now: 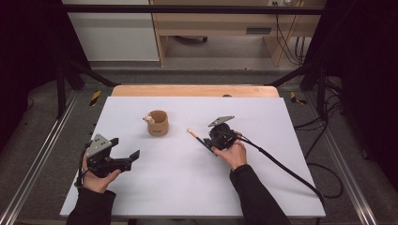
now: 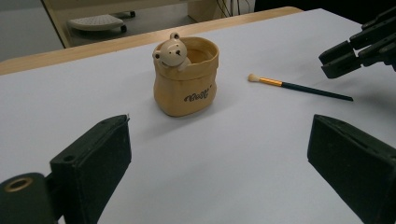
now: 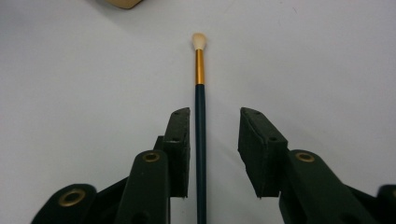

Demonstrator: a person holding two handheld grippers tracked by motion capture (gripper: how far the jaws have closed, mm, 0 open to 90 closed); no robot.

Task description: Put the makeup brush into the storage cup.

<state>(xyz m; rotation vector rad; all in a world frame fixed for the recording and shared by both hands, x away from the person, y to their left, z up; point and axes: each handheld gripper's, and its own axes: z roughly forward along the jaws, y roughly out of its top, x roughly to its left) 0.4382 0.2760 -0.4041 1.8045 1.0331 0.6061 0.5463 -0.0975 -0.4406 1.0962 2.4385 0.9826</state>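
Note:
A thin paintbrush (image 3: 200, 116) with a dark green handle, gold ferrule and pale tip lies flat on the white table (image 1: 187, 187). My right gripper (image 3: 214, 126) is open and straddles its handle, which runs close to the left jaw. The brush (image 1: 193, 134) points toward a tan bag-shaped pot with a little bear on its rim (image 1: 156, 123). My left gripper (image 1: 126, 149) is open near the table's left side, facing the pot (image 2: 186, 77) and the brush (image 2: 299, 87). In the left gripper view the right gripper (image 2: 348, 56) hovers over the brush's tail end.
The white table top has a wooden strip (image 1: 195, 90) along its far edge. A black cable (image 1: 281, 166) trails from the right gripper across the table's right side. Metal frame rails (image 1: 37, 164) run along both sides.

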